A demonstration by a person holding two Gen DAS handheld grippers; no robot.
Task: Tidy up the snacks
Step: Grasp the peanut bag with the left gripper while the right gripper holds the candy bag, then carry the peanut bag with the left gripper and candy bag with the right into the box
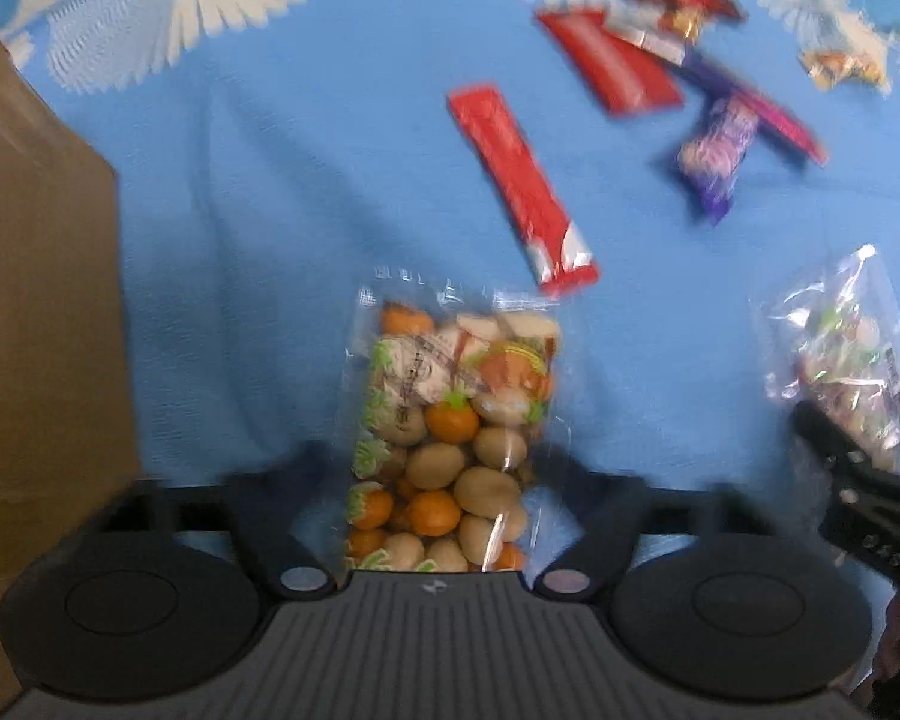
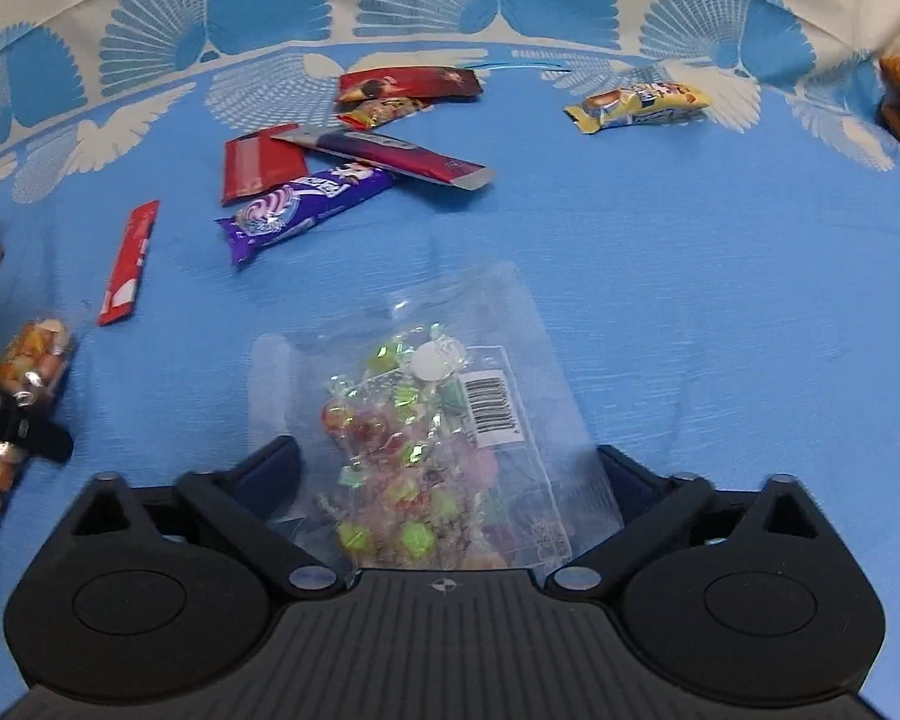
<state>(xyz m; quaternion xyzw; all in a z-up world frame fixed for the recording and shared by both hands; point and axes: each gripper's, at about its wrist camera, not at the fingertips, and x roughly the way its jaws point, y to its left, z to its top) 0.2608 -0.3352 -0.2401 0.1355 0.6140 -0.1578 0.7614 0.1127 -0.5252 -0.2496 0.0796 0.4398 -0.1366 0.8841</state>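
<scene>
Left wrist view: the left gripper (image 1: 444, 468) straddles a clear bag of orange and beige sweets (image 1: 450, 438) lying on the blue patterned cloth (image 1: 270, 180). Its jaws stand partly apart on either side of the bag; motion blur hides whether the pads press on it, so I cannot tell if it is gripped. A brown cardboard box (image 1: 36, 300) walls off the left edge. Open cloth lies ahead, up to a long red bar (image 1: 522, 186), a red packet (image 1: 609, 63) and a purple packet (image 1: 717, 150). No writing is legible.

Right wrist view: the right gripper (image 2: 450, 468) has its jaws spread wide around a clear bag of wrapped candies (image 2: 432, 438); the fingers (image 2: 270, 468) sit beside the bag's loose film edges without visibly squeezing it. A barcode label (image 2: 492, 408) shows on the bag. Bare cloth spreads to the right, and a yellow packet (image 2: 636, 105) lies far ahead.
</scene>
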